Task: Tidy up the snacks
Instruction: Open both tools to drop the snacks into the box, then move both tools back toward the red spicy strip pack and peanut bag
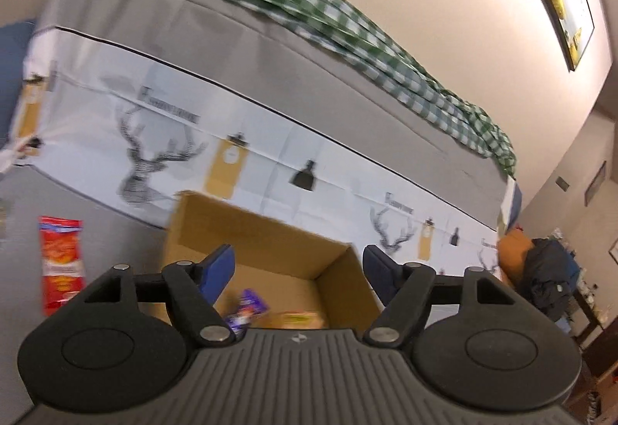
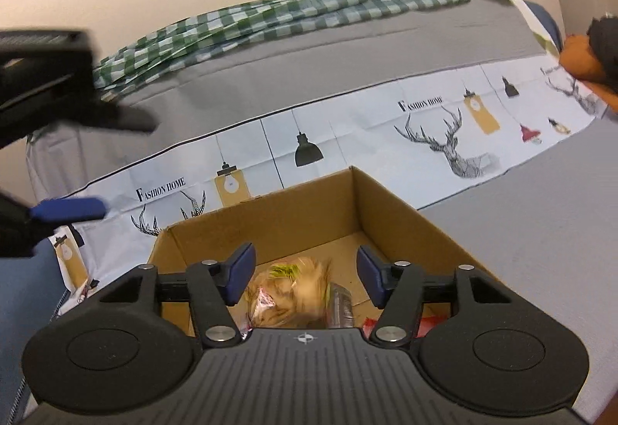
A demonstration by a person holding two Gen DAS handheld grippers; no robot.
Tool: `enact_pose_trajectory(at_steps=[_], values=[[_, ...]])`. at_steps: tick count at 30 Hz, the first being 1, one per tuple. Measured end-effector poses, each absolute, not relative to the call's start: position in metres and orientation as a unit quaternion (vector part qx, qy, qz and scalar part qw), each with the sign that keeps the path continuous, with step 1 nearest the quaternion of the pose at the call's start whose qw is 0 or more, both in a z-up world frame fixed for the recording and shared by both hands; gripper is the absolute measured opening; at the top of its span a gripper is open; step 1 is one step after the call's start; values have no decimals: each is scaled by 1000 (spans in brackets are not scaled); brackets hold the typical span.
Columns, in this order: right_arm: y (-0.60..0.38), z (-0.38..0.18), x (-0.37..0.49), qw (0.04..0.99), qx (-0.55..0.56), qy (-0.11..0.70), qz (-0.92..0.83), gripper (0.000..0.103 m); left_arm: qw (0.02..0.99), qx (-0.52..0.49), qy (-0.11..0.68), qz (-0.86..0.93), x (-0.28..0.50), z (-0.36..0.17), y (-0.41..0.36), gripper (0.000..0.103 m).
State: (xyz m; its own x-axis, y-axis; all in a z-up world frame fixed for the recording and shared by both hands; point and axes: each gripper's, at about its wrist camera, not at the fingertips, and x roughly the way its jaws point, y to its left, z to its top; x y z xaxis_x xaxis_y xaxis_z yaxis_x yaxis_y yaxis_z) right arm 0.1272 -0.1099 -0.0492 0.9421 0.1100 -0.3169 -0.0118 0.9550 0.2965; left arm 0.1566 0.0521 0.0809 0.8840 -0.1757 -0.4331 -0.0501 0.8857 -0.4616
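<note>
At the left edge of the left wrist view, a red snack packet (image 1: 61, 264) is lying flat on the grey surface, outside the cardboard box (image 1: 255, 232) and just beside its left wall. Its long axis is running roughly up and down the frame, parallel to the fingers. The left hand-held gripper (image 1: 299, 266) is hovering over the box with its jaws spread and nothing between them, so the packet is sitting off to its left; this hand looks the nearer one for fetching it. Further right, the right hand-held gripper (image 2: 305, 276) is also hanging spread and empty over the box, directly above a tan snack bag (image 2: 297, 293) already resting inside.
</note>
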Motion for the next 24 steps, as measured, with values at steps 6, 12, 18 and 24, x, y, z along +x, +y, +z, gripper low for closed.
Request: enact_pose_trajectory(at_steps=[6,12,18,24], values=[[-94,-49,118,978,121,160,52,66,945,-225,237,18,90,66,106,80],[-76,-49,96,979,86,162,85,72,939,-203,271,59,36,40,152,83],[-58,-52,73,979,56,158,114,77,939,-165,288,91,11,33,164,83],[-42,-59,61,977,33,165,128,77,937,-188,288,68,5,35,168,83]])
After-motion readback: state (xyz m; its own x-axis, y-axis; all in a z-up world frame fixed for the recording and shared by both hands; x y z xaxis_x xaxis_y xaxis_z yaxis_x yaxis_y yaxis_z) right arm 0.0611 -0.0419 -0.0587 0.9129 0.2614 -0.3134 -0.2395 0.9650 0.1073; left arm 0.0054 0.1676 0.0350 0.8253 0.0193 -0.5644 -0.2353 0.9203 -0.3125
